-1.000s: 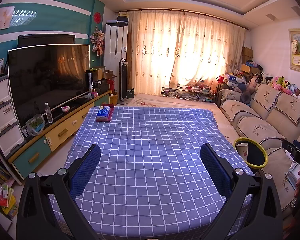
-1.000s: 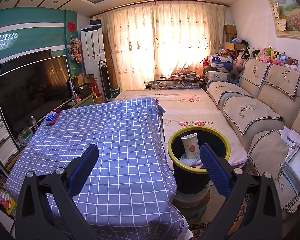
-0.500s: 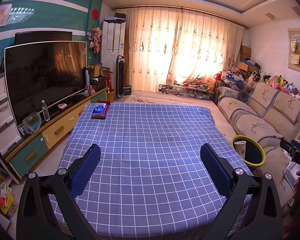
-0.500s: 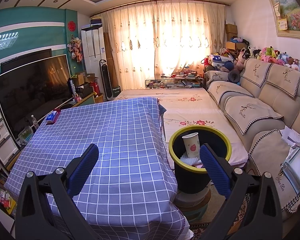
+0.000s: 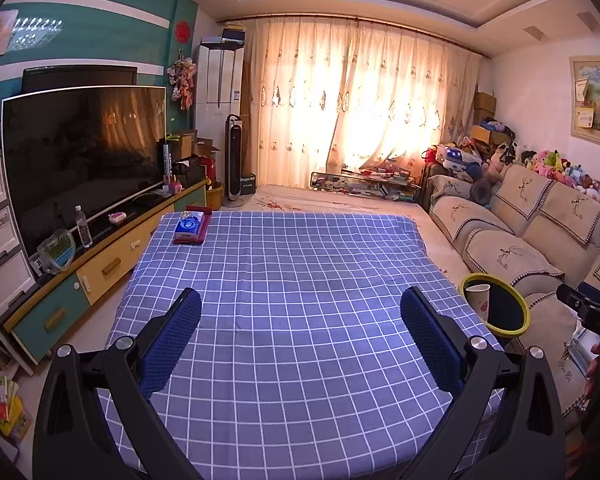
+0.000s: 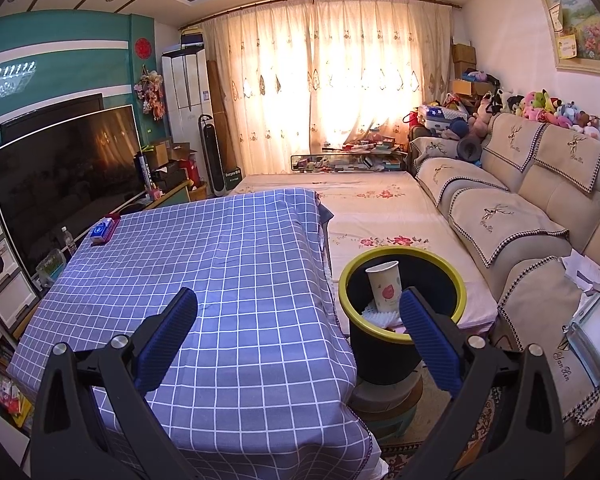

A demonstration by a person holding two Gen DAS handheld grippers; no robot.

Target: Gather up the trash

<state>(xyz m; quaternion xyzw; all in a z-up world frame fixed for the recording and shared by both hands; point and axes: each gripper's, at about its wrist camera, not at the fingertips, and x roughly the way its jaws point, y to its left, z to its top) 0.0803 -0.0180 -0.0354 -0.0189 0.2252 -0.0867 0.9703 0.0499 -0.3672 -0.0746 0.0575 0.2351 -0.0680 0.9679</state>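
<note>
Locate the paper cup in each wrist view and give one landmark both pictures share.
Left wrist: the paper cup is at the right, inside the yellow-rimmed bin, beyond the table's right edge.
Right wrist: the paper cup is low and right of centre, upright in the bin, beside the right finger.
Shared landmark: the blue tissue pack at the table's far left corner.

Left gripper point(image 5: 300, 316): jaws spread wide, nothing between the blue pads. Right gripper point(image 6: 298, 316): jaws likewise wide apart, empty. Both held level, pointing forward.
</note>
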